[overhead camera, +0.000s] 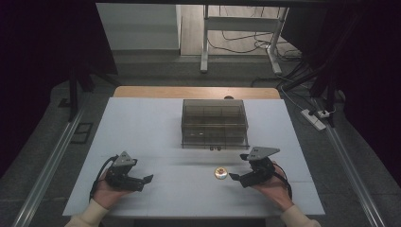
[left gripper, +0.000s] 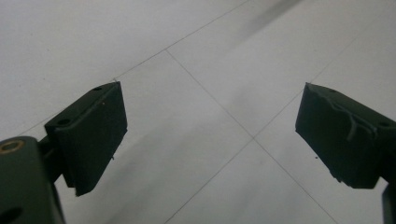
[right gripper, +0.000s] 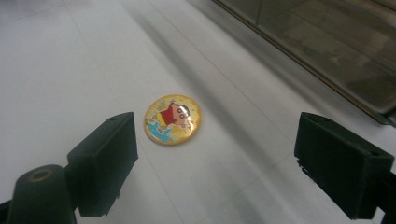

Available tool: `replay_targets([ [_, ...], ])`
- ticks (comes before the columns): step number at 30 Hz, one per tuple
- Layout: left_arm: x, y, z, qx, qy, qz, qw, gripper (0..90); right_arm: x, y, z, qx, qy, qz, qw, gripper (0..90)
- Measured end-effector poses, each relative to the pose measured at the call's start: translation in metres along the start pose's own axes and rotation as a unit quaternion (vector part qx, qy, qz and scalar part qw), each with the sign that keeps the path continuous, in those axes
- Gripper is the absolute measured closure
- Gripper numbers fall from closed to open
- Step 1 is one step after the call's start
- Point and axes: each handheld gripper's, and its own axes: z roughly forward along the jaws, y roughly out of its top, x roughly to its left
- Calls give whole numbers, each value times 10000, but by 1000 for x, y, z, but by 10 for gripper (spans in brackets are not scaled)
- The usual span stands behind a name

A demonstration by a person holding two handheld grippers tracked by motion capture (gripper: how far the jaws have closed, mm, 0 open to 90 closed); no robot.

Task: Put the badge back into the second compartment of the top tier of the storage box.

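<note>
Golden and round, the badge (overhead camera: 220, 173) lies flat on the white table (overhead camera: 142, 123), near the front edge and a little right of the middle. In the right gripper view I see the badge (right gripper: 172, 119) more clearly: it has a shiny yellow rim and a cartoon figure in a red shirt printed on it. It rests on the table ahead of my right gripper (right gripper: 215, 154), closer to the jaw on the left side of that view, and neither jaw touches it. The jaws of this gripper stand wide apart and hold nothing. From the high view the right gripper (overhead camera: 236, 177) sits just beside the badge, on its right, with the tips pointing toward it.

My left gripper (overhead camera: 146, 179) is on the other side of the table, well apart from the badge, resting low in the person's hand. In the left gripper view its jaws are also spread wide, with bare white table between them, so the left gripper (left gripper: 210, 135) has hold of nothing.

Behind the badge, toward the middle of the table, stands a transparent smoky plastic box (overhead camera: 215, 124) with small compartments inside. Its near wall (right gripper: 327, 51) is at the upper right of the right gripper view.
</note>
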Motion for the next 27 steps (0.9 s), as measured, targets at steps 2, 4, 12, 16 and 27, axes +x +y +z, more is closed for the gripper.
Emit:
replay_targets([
  [2, 0, 0, 0, 18, 5, 5, 10000, 93, 1, 2, 2, 29, 27, -37, 10000, 128],
  [4, 0, 0, 1, 20, -1, -1, 10000, 93, 2, 3, 4, 52, 57, -53, 10000, 128],
  [12, 1, 0, 1, 28, -9, -2, 10000, 93, 5, 10, 12, 156, 153, -122, 9997, 129],
  [16, 1, -1, 1, 43, -7, 3, 10000, 93, 7, 14, 17, 208, 200, -141, 9995, 129],
  [27, 1, -1, 0, 49, -18, 13, 10000, 98, 17, 25, 32, 451, 355, -372, 9977, 135],
])
